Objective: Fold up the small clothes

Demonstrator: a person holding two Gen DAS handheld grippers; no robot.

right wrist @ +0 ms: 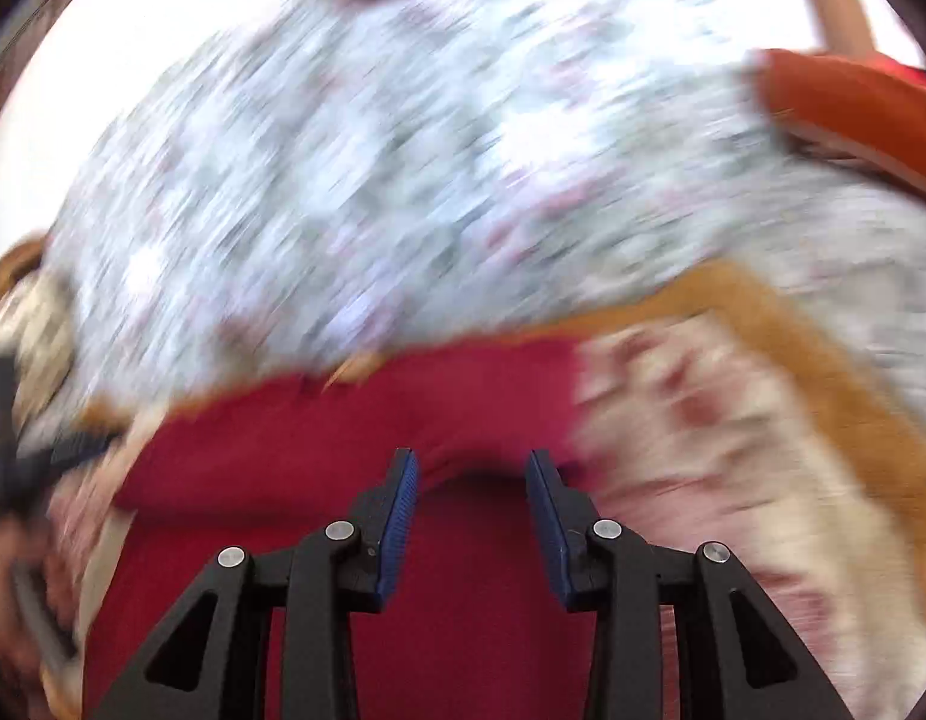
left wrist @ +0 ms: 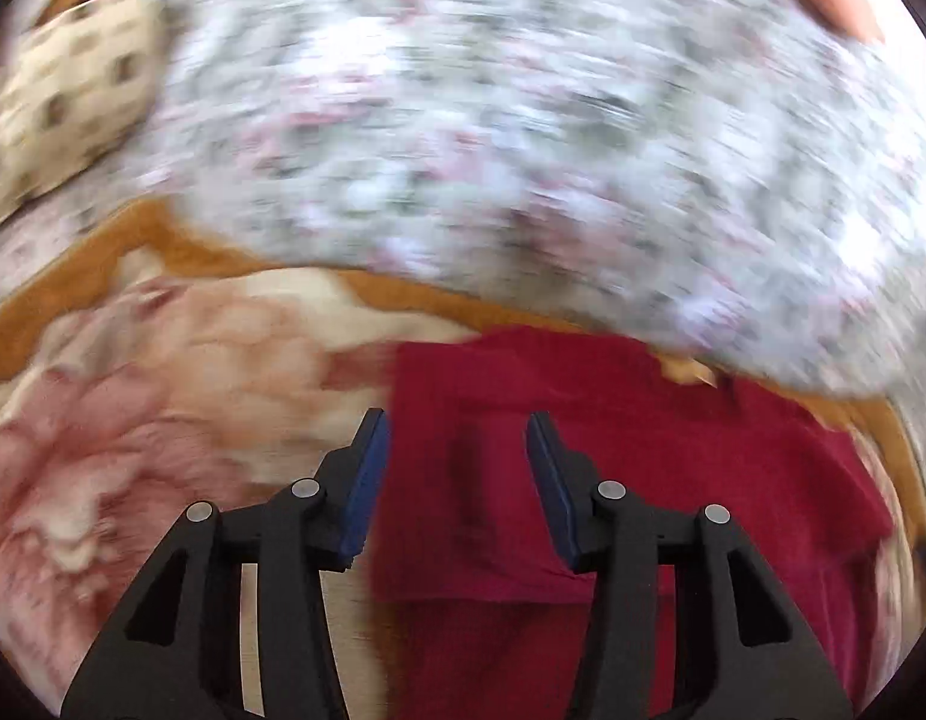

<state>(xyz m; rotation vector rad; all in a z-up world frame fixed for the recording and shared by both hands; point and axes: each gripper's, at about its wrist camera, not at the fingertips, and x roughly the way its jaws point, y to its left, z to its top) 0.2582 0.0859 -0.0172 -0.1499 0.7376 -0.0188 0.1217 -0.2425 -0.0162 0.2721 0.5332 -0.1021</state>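
Both tongs, left [left wrist: 456, 426] and right [right wrist: 472, 462], gape over red cloth [left wrist: 613, 480].

no readable text, frames blurred

garment [left wrist: 583, 480] on blanket [left wrist: 162, 420], bedspread [left wrist: 463, 120] behind, pillow [left wrist: 60, 108] far left

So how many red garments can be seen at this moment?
1. The red garment lies on the floral blanket, just ahead of the open left gripper and right gripper. Motion blur could hide others.
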